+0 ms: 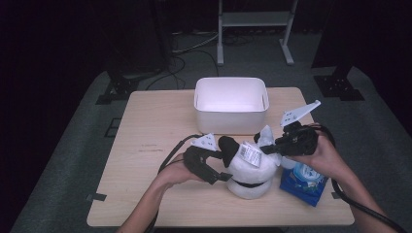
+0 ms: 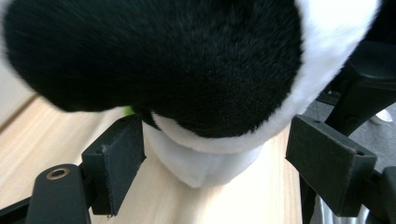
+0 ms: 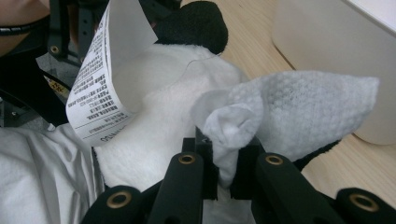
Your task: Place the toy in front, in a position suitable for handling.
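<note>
A black-and-white plush toy [image 1: 250,172] sits near the table's front edge with a printed paper tag [image 1: 250,153] standing up from it. My left gripper [image 1: 225,165] is open at the toy's left side, its jaws straddling a black and white part of the plush toy [image 2: 187,70]. My right gripper [image 1: 267,147] comes in from the right, shut on a crumpled white wipe [image 3: 299,107] that it holds against the top of the plush toy [image 3: 163,116], beside the tag [image 3: 100,79].
A white plastic bin [image 1: 231,122] stands just behind the toy on the wooden table [image 1: 145,160]. A blue wet-wipe pack [image 1: 306,183] lies at the front right under my right hand. Both cables trail off the front edge.
</note>
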A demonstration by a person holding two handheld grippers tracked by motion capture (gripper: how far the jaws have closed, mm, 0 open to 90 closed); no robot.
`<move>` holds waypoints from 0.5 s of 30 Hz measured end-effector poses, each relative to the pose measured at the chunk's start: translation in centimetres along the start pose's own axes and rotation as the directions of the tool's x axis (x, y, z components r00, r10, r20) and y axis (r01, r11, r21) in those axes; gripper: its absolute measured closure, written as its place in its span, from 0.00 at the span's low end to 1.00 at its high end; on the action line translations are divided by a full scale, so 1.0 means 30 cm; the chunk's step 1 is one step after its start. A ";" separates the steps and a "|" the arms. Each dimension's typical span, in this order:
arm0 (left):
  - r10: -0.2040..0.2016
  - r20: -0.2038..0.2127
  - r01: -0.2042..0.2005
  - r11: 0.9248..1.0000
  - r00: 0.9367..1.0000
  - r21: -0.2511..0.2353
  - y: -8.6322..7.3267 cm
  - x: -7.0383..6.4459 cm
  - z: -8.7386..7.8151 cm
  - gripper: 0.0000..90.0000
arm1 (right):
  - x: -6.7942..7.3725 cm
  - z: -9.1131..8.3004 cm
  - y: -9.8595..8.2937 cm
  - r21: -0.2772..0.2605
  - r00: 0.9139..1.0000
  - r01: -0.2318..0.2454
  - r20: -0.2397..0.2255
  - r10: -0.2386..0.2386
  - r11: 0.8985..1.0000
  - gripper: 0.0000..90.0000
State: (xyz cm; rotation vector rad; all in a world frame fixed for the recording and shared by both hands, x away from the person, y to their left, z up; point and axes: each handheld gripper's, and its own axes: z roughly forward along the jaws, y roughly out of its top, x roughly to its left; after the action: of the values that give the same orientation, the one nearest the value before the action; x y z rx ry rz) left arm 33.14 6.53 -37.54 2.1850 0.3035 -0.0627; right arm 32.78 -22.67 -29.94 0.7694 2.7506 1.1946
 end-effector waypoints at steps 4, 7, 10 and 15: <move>-0.013 0.037 0.013 1.000 0.999 -0.011 0.000 0.003 0.033 0.20 | 0.005 0.000 -0.001 -0.009 1.000 0.006 0.003 -0.006 1.000 0.93; -0.003 0.041 0.004 0.999 0.999 -0.045 0.005 0.002 0.026 0.27 | 0.010 0.001 0.005 -0.017 1.000 0.013 0.009 -0.013 1.000 0.93; 0.016 0.024 -0.014 0.999 1.000 -0.045 0.011 0.005 0.005 0.30 | 0.011 -0.002 0.015 -0.048 1.000 0.006 -0.018 -0.007 0.999 0.93; 0.017 0.010 -0.016 0.998 1.000 -0.058 0.007 0.008 -0.046 0.31 | 0.017 0.020 0.035 -0.069 0.999 0.006 -0.041 -0.009 0.998 0.93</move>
State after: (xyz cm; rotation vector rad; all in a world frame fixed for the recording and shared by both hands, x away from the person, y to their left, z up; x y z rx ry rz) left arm 33.33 7.56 -36.59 2.1285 0.2778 -0.0555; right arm 32.93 -21.42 -29.55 0.7347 2.7255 1.3106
